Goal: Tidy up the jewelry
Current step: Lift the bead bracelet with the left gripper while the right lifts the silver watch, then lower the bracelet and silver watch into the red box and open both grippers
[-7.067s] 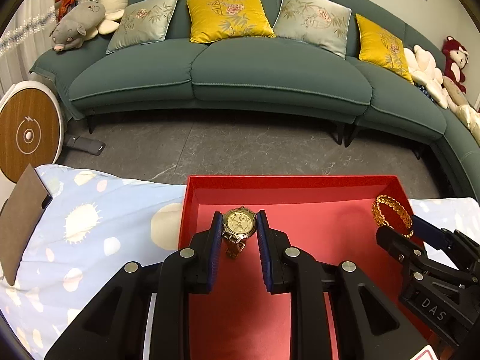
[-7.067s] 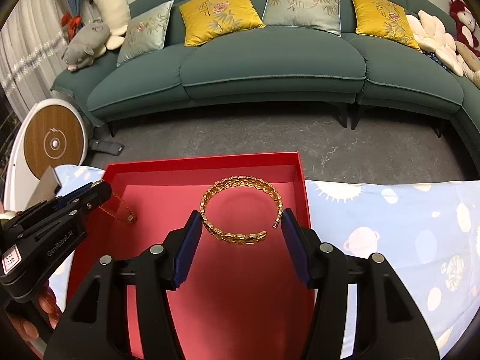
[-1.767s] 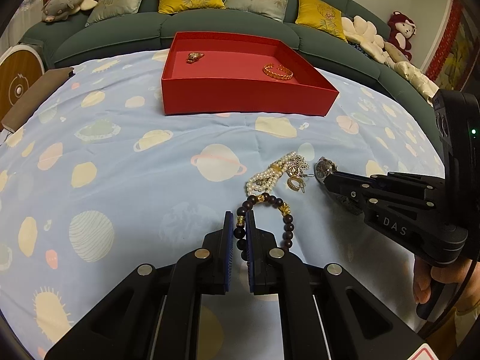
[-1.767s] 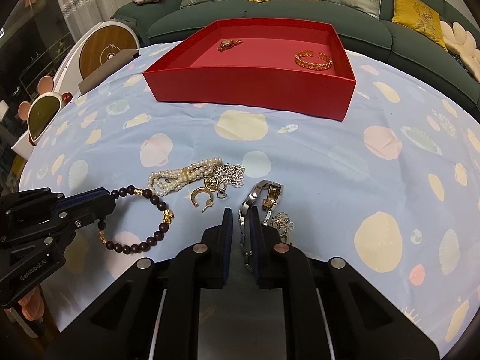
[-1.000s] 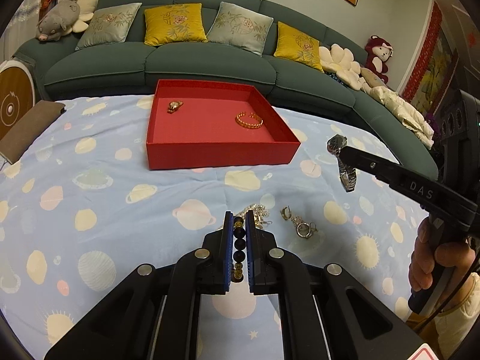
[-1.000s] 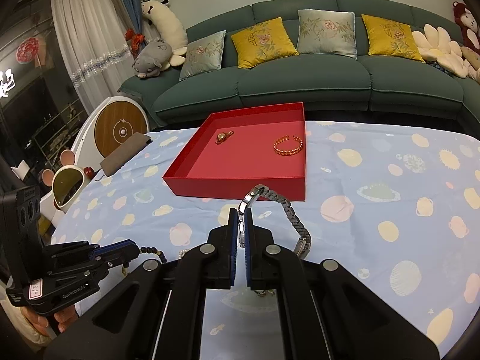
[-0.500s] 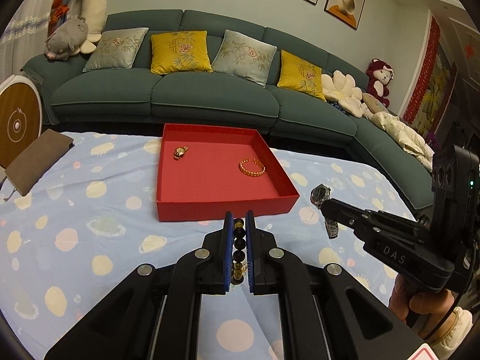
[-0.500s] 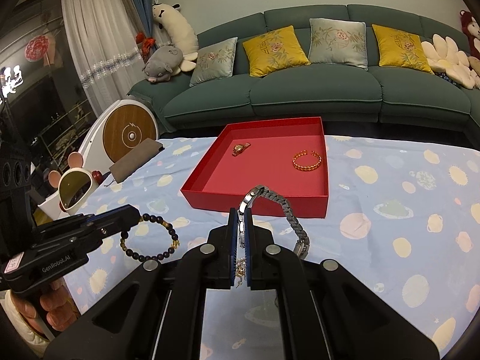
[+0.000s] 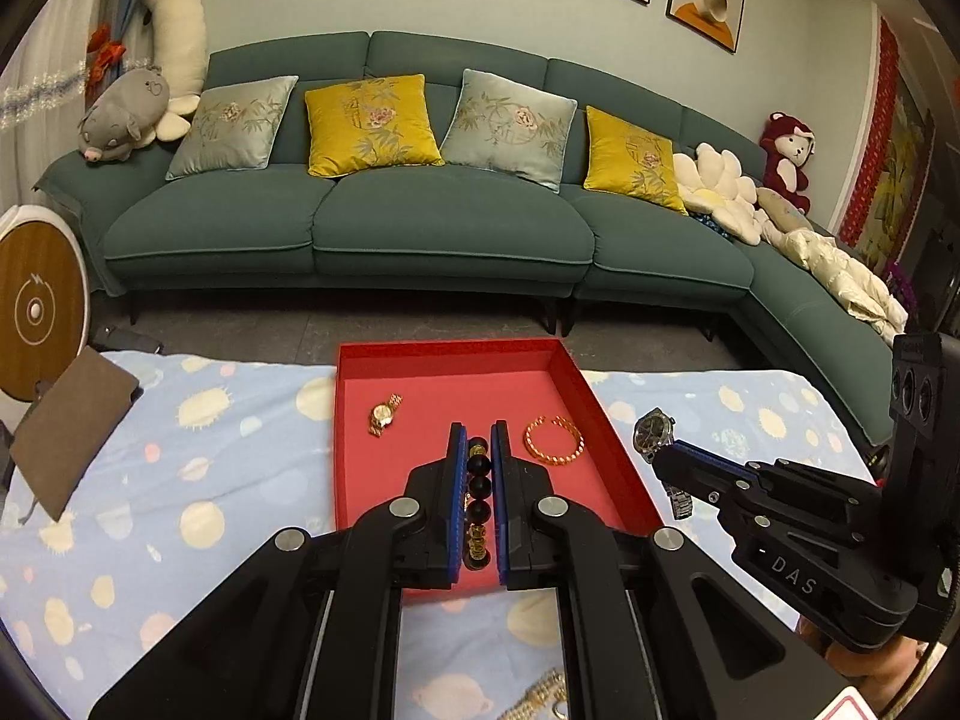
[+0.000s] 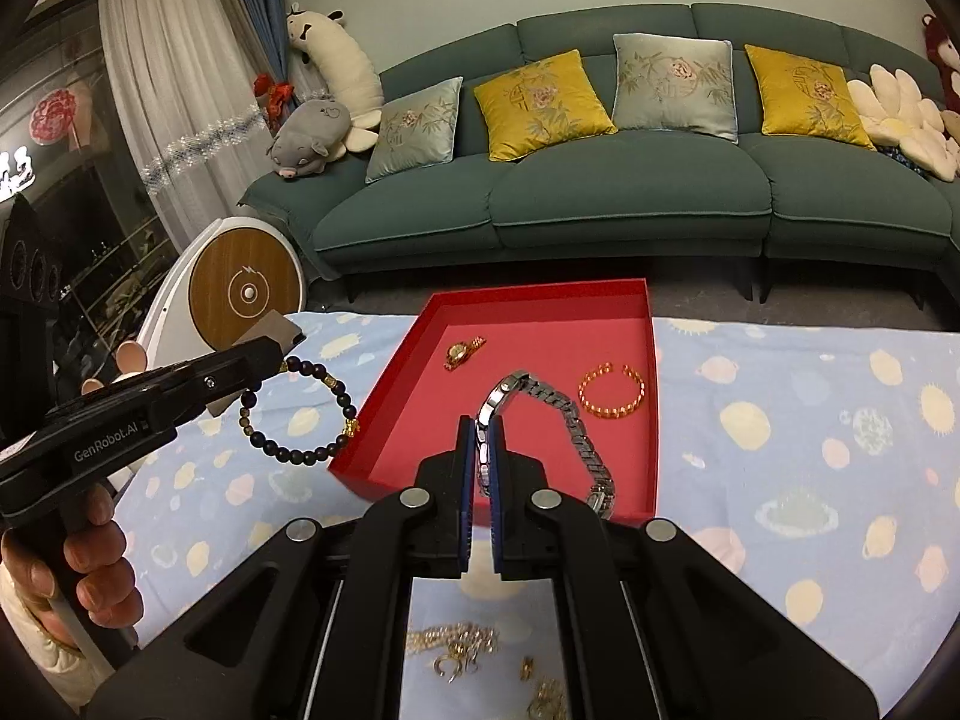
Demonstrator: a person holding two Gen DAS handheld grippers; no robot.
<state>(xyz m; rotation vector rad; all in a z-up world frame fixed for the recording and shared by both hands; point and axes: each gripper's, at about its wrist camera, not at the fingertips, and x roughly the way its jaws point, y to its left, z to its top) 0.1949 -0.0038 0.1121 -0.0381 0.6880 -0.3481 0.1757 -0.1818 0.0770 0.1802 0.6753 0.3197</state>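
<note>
My left gripper (image 9: 478,444) is shut on a dark bead bracelet (image 9: 479,486) and holds it over the near part of the red tray (image 9: 624,474). In the right wrist view the bracelet (image 10: 294,411) hangs from it, left of the tray (image 10: 384,408). My right gripper (image 10: 481,426) is shut on a silver watch (image 10: 564,420) held above the tray; the watch also shows in the left wrist view (image 9: 654,429). A gold watch (image 9: 384,414) and a gold bangle (image 9: 553,441) lie in the tray.
Loose pearl and gold jewelry (image 10: 456,648) lies on the planet-print cloth (image 10: 810,450) near me. A brown pad (image 9: 66,426) sits at the table's left edge. A green sofa (image 9: 420,228) stands beyond the table.
Both grippers have moved forward toward the tray, carrying the bead bracelet and the silver watch. The tray now appears closer and larger in both views.
</note>
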